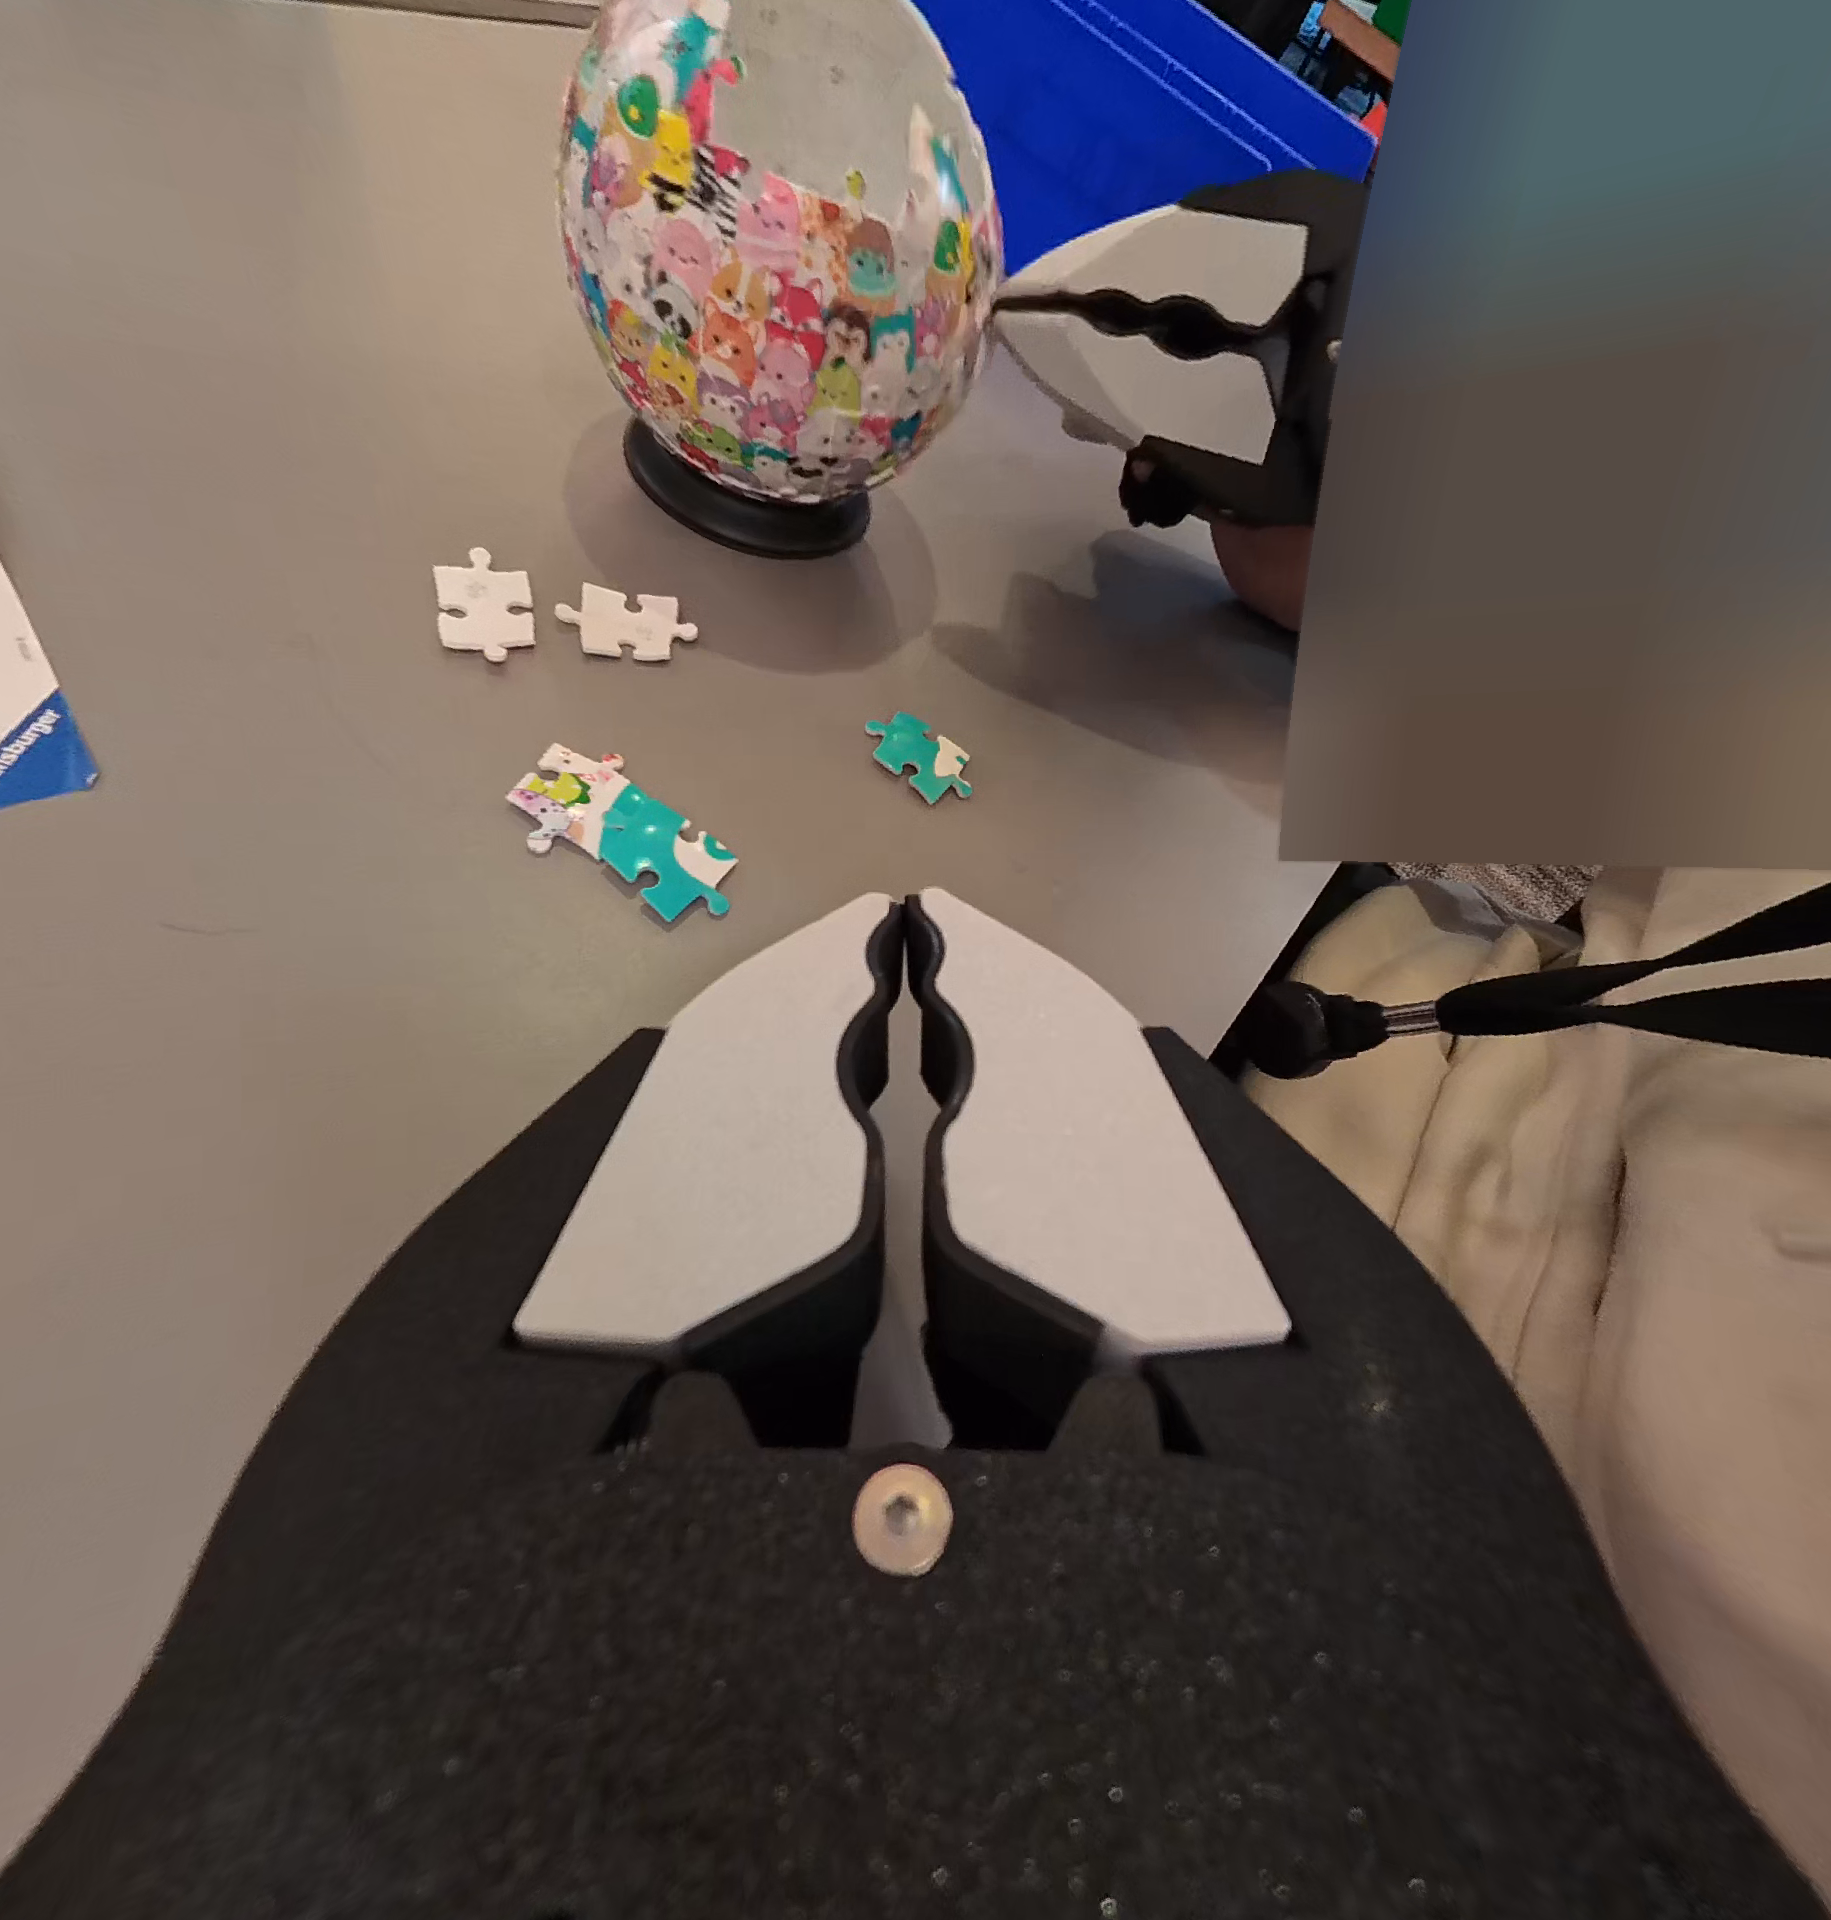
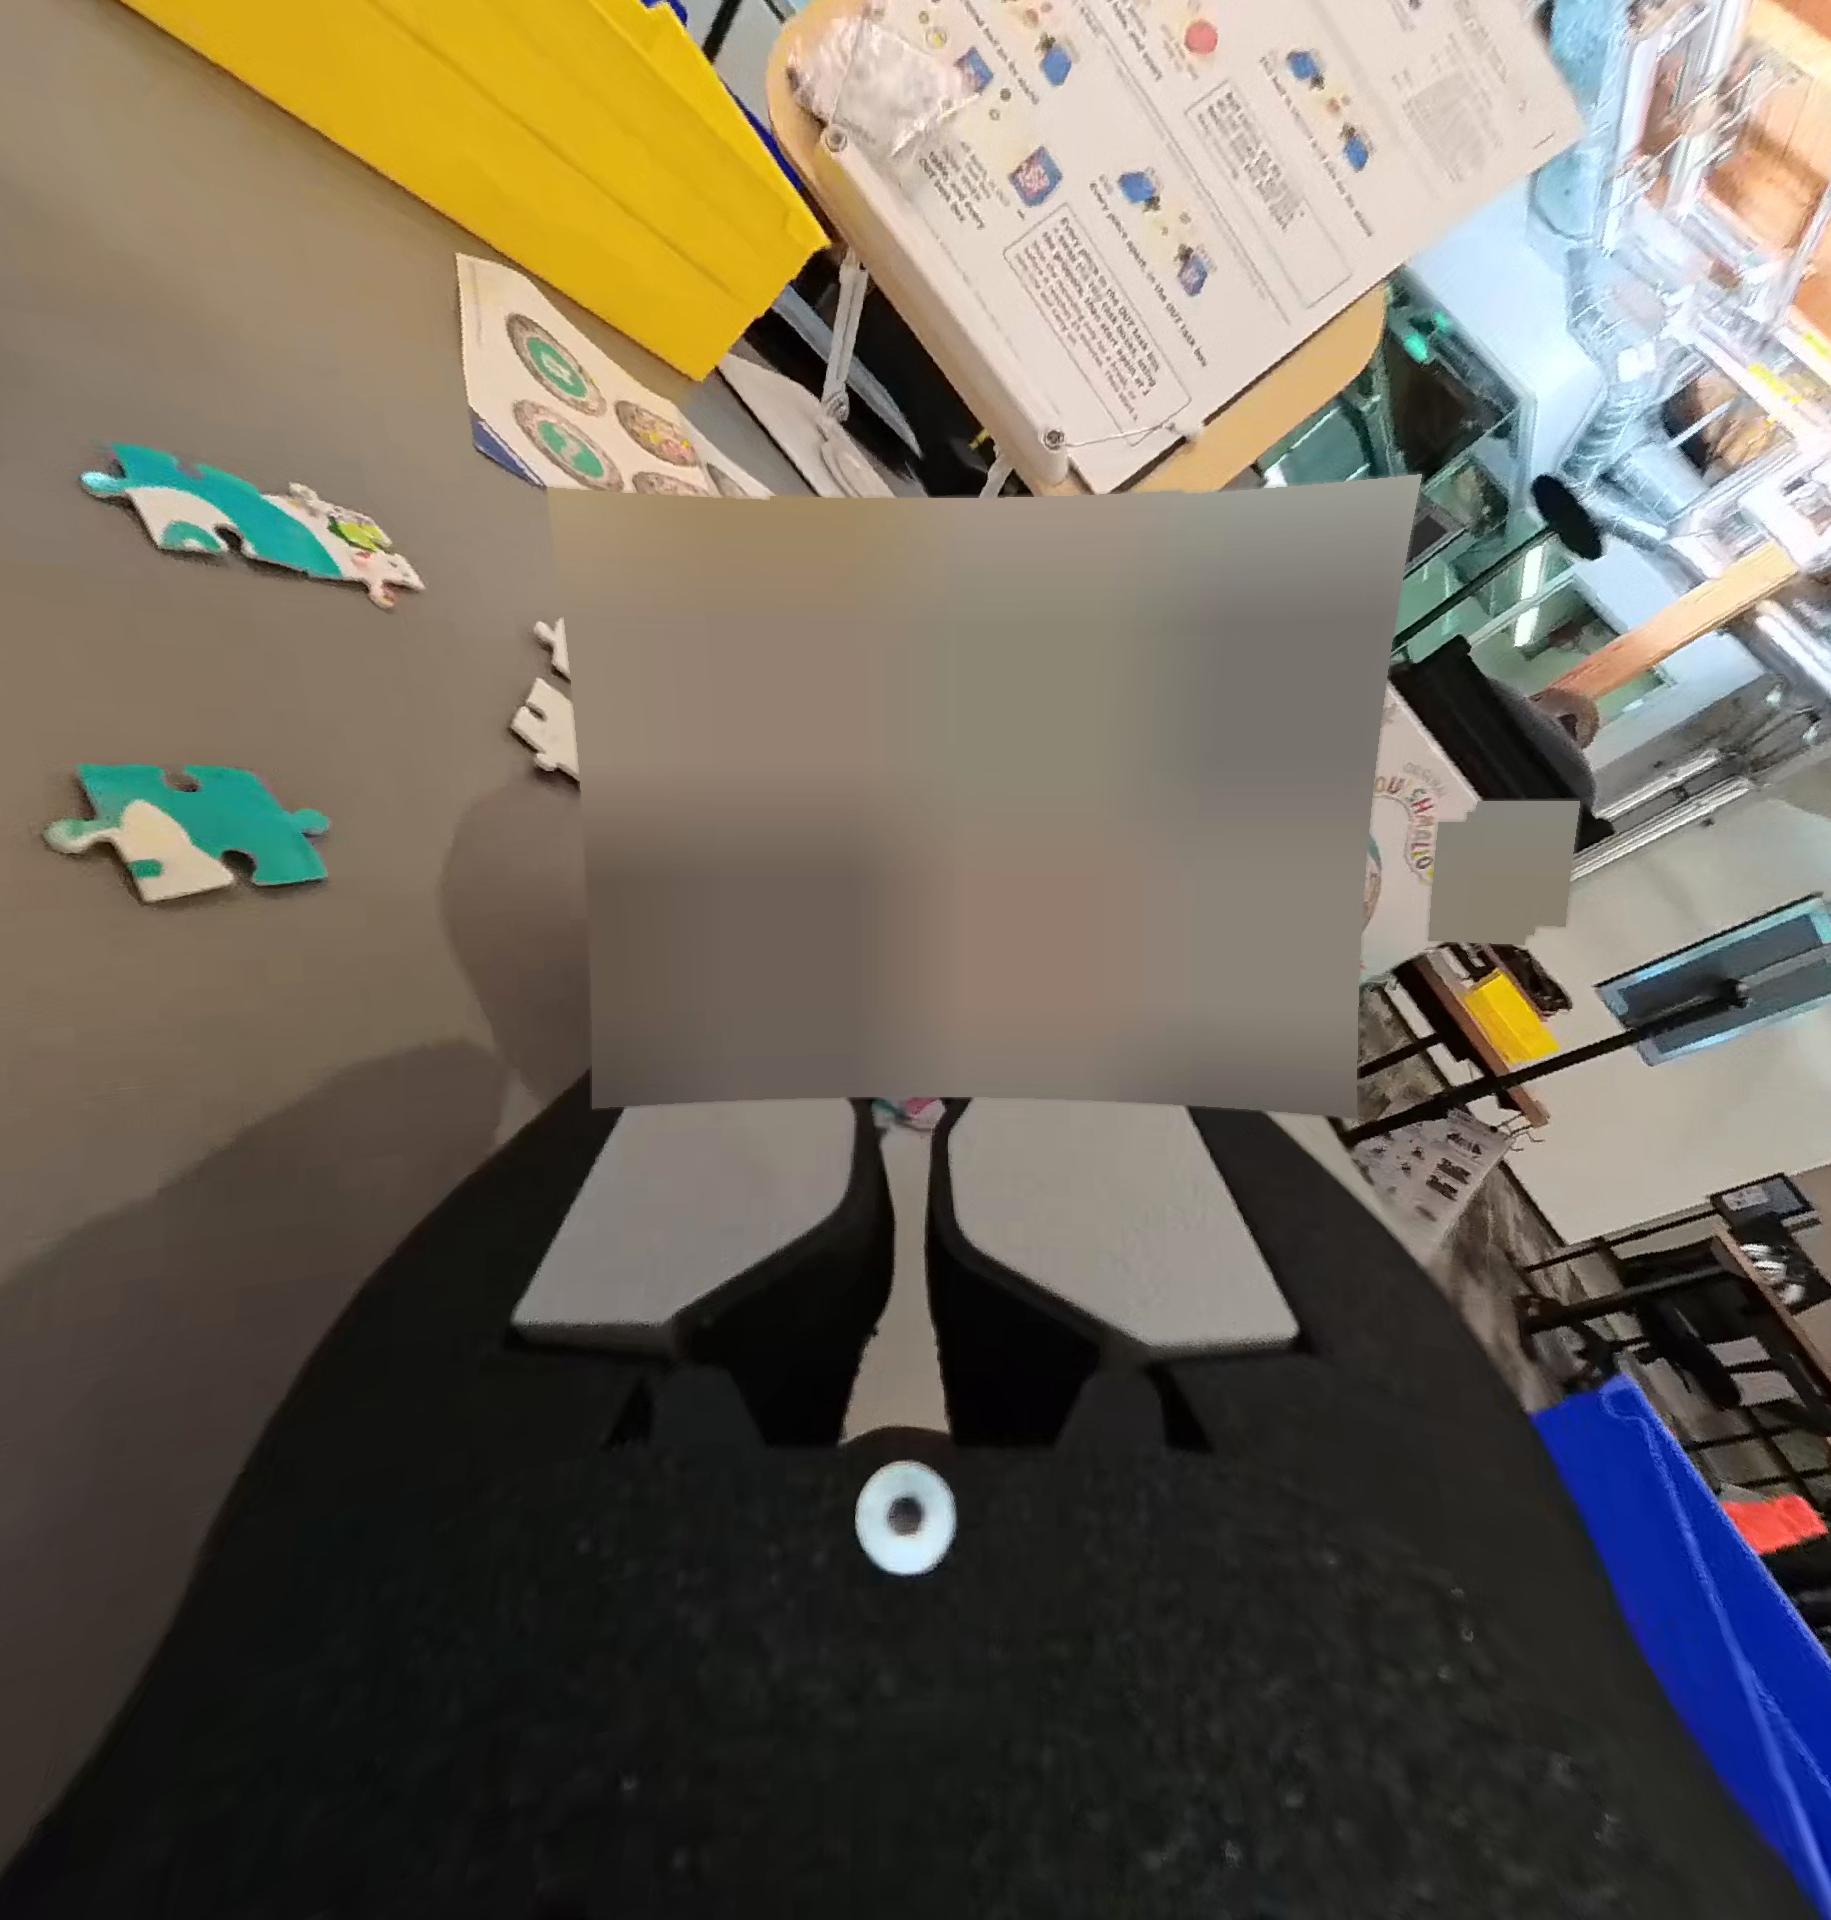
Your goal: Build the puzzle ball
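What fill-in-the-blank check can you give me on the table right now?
The puzzle ball sits on a ___ stand.
___ white, face-down pieces lie near that stand.
The left gripper is ___, with nothing between its fingers.
Missing words: black; two; shut.

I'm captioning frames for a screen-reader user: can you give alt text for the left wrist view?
A shut left gripper points across a grey table at a partly built, colourful puzzle ball on a black stand. Loose puzzle pieces lie between; the right gripper reaches the ball's side.
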Available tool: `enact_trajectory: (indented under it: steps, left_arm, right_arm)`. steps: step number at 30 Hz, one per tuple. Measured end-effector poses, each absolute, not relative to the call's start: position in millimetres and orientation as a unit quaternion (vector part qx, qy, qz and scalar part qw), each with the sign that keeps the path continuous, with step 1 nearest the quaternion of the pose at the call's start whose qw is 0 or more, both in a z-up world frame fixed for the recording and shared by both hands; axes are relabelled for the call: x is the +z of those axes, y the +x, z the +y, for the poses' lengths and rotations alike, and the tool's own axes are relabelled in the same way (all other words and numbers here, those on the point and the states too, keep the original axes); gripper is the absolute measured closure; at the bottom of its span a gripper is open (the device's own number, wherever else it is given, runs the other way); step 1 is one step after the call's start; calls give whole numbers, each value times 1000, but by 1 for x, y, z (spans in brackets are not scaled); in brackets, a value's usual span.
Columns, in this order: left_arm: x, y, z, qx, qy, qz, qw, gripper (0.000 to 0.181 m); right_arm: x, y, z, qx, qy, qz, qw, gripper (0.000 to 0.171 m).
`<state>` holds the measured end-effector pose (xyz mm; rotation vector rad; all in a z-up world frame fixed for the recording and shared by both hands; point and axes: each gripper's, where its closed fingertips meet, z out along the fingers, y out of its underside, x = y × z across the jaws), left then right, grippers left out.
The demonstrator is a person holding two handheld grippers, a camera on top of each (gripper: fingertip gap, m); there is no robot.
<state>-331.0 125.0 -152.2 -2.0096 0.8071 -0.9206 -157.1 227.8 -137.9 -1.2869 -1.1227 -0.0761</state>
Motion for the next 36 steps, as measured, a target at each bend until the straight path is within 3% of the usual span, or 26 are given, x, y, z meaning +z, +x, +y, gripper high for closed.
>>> enact_trajectory:
  steps: [18,23,27,28,29,32,36]
  left_arm:
    - [-153,-328,123,-350,-788,328,385,181]
    - [-155,-329,124,-343,-791,331,384,181]
    - [-159,-326,124,-347,-793,333,374,181]
    - [-160,-326,123,-343,-793,337,374,181]
    - [-160,-325,123,-339,-793,341,374,181]
    - [-159,-320,119,-335,-790,352,374,181]
    - [-157,-317,113,-327,-788,362,377,181]
  right_arm:
    - [-133,-154,229,-27,-572,-481,664,171]
    - [-122,-159,218,45,-554,-496,667,171]
    - [-111,-168,202,227,-591,-575,519,171]
    - [-108,-166,203,251,-601,-590,476,160]
    - [-109,-162,206,260,-616,-606,430,151]
    - [-110,-156,226,238,-645,-636,351,149]
    - [-116,-159,243,229,-670,-645,287,153]
